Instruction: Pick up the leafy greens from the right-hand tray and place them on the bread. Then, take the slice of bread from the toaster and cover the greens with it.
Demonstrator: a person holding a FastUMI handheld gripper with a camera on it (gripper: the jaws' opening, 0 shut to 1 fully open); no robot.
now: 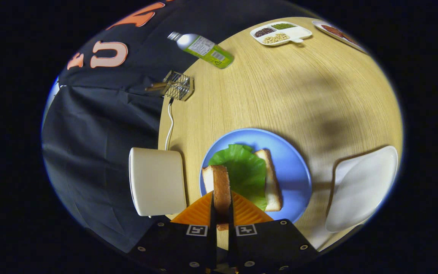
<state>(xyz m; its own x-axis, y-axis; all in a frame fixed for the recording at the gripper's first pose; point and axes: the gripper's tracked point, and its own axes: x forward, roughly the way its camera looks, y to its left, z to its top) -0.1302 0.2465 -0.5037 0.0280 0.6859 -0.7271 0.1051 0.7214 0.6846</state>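
The gripper point(222, 207) is squeezed shut on the toast slice point(221, 186), held on its edge over the lettuce leaf point(243, 171) and bottom bread point(272, 182) on the blue plate point(293, 167), near the table's point(280, 95) front edge. I think the covering step is on: next, tip the toast flat and let go. The fingers hide the toast's lower end.

table point(280, 87): pale wood grain, matt
plate point(295, 167): smooth, faintly glossy
bread slice point(221, 186): rough browned crust, held edge-on between both fingers of the gripper point(222, 213)
leafy greens point(242, 171): crinkled, waxy sheen
toaster point(157, 186): smooth matt casing
rack point(177, 85): bare metal wire
bottle point(202, 47): glossy, paper label
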